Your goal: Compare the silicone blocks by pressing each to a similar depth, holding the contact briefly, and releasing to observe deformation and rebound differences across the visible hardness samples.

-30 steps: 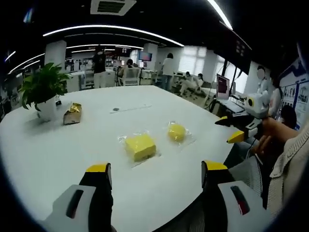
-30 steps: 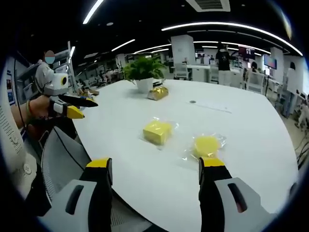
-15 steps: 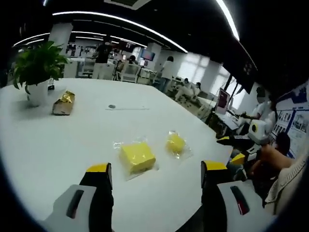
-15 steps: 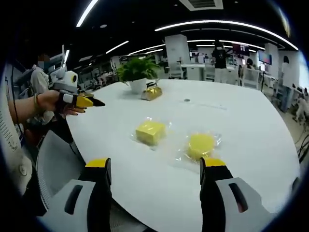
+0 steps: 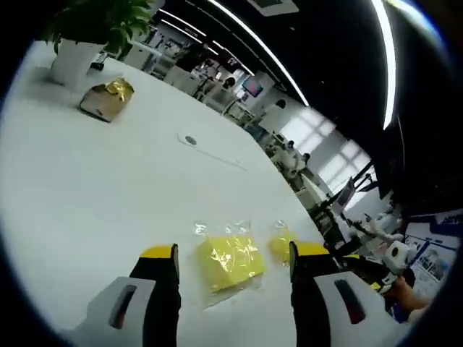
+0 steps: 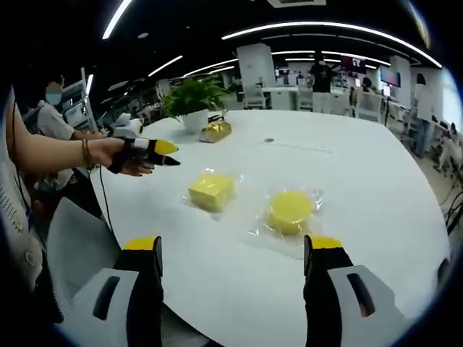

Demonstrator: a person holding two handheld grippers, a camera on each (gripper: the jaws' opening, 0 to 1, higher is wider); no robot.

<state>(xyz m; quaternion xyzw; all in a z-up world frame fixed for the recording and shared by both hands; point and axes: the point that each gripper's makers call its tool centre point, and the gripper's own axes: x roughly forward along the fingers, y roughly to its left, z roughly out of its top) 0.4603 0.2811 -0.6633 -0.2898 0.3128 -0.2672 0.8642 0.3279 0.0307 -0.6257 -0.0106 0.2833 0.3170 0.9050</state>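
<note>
Silicone blocks in clear wrappers lie side by side on the white bench [image 6: 376,181]: a square block [image 5: 230,258] just ahead of my left gripper [image 5: 231,254], and a round block [image 6: 290,210] beyond my right gripper [image 6: 233,246]. Both grippers hover with jaws spread, touching nothing, I think. I should lower the left one squarely, press gently, hold, then lift straight off.

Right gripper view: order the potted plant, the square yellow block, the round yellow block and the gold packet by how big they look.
1. Potted plant
2. Round yellow block and square yellow block: look alike, and the round one is nearer, so unranked
3. Gold packet, also farthest
</note>
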